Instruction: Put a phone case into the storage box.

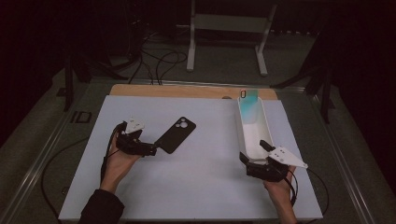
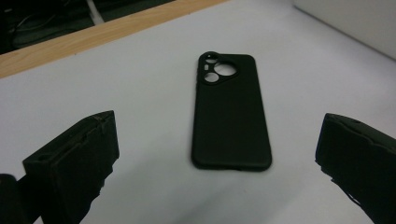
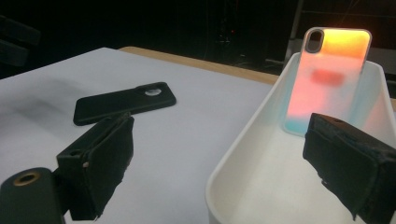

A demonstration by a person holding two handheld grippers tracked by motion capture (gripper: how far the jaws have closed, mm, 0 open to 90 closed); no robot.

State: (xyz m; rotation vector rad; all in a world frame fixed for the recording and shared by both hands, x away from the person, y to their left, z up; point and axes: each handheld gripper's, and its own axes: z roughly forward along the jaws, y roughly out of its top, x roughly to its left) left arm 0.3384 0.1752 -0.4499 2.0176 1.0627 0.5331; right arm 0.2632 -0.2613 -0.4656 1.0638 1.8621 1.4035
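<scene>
A black phone case (image 1: pixel 175 134) lies flat, camera cutout away from me, on the white board (image 1: pixel 205 186). My left gripper (image 1: pixel 152 150) is open just short of its near end; in the left gripper view the black case (image 2: pixel 231 112) lies ahead between the wide-apart jaws of that gripper (image 2: pixel 219 140), untouched. A long white tray (image 1: pixel 267 125) sits at the right, with an iridescent phone case (image 1: pixel 249 103) leaning upright on its far wall. My right gripper (image 1: pixel 254 151) is open at the tray's near end. The right gripper view shows that gripper (image 3: pixel 224 140) straddling the tray's left wall (image 3: pixel 261 154), the glowing case (image 3: pixel 334 79) beyond.
A wooden strip (image 1: pixel 187 91) runs along the board's far edge. A white metal stand (image 1: pixel 229 28) and cables (image 1: pixel 159 60) lie on the dark floor behind the table. Bare board stretches between the two grippers.
</scene>
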